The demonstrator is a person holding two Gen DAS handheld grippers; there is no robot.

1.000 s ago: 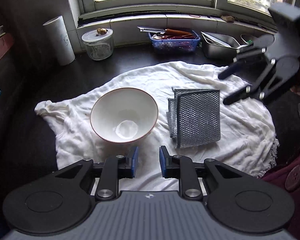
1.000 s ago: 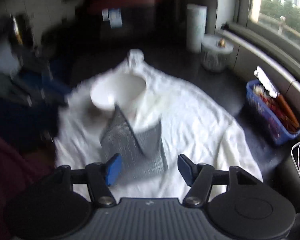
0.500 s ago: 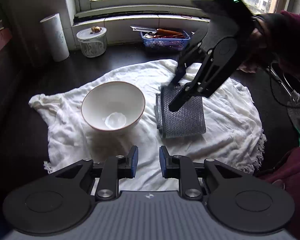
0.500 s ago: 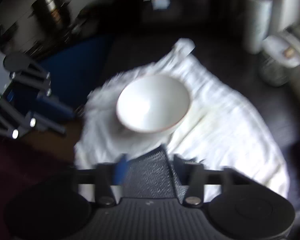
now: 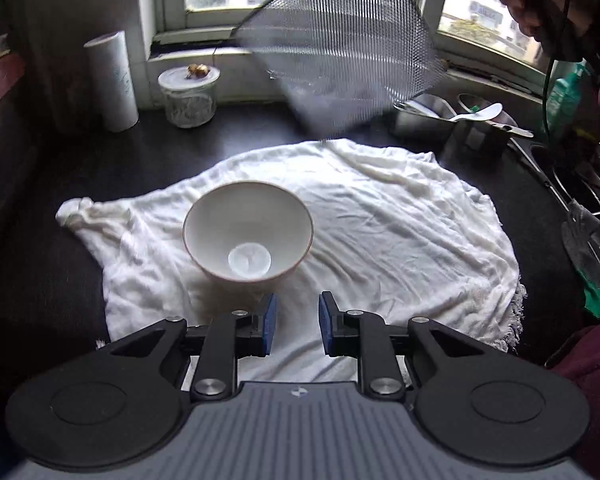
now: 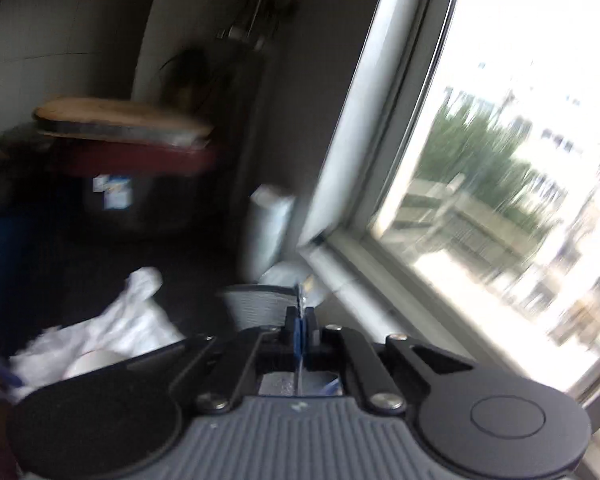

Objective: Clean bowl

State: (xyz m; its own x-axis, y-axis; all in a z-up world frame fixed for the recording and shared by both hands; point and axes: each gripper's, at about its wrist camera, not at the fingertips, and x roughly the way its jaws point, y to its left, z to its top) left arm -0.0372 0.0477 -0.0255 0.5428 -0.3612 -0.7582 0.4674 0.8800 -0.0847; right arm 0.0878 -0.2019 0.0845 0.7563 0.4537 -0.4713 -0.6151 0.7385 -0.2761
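The right gripper (image 6: pixel 300 330) — jaws clamped on the mesh scrubbing cloth (image 5: pixel 344 44) — has lifted it off the white towel (image 5: pixel 400 220) into the air, while the bowl (image 5: pixel 248 232) sits unwiped just ahead of the slightly parted, empty left gripper (image 5: pixel 294 330).

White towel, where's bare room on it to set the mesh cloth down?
The white towel is bare right of the bowl, out to its frayed right edge, and behind the bowl toward the window. It is crowded at the back right, around the metal container holding the spoon.
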